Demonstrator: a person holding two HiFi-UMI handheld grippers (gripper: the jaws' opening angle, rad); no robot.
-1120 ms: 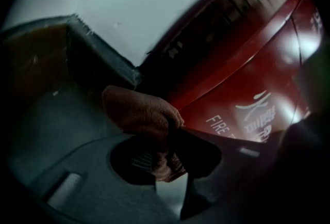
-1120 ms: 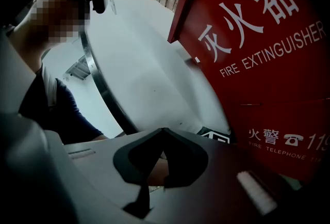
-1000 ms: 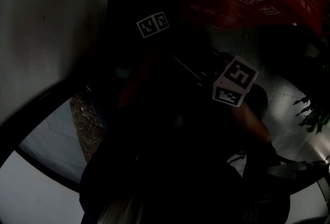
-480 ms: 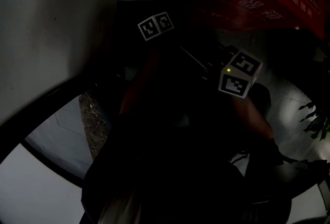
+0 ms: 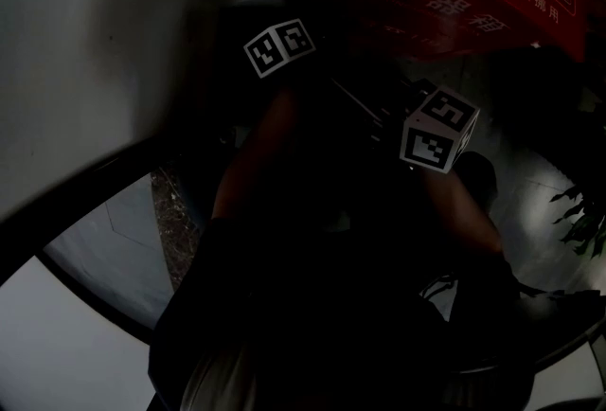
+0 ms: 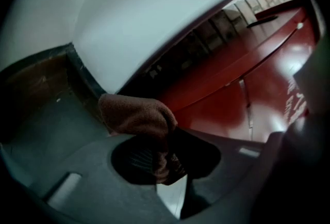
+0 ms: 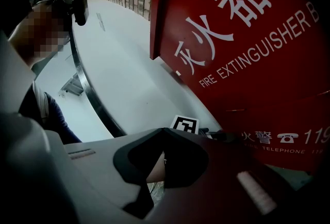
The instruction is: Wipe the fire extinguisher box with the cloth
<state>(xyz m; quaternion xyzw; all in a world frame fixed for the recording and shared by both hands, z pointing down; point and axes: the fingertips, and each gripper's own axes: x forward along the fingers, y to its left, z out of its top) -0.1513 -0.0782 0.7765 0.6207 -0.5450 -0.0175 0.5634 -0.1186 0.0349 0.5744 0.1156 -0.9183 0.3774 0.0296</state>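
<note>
At the far left stands a pale, smooth wall (image 5: 85, 68); beside it the left gripper (image 6: 164, 143) has its jaws pinched on a soft, brownish-red fleecy cloth (image 6: 136, 114), and a bunched fold of it bulges out beyond the tips; the cloth is not on the red panel, which lies to its right in the left gripper view, and whether it touches anything I cannot tell; the right gripper (image 7: 162, 131) has its jaws closed tip to tip with nothing between them, close to the front of the red metal fire extinguisher box with white lettering (image 7: 247, 37); in the dim head view that box sits at the top right, above both grippers. The cloth looks light and limp, likely to drag and fold under pressure, so the present grip on its gathered middle seems sound; the box looks rigid, heavy and smooth, needing no holding, only a firm press.
</note>
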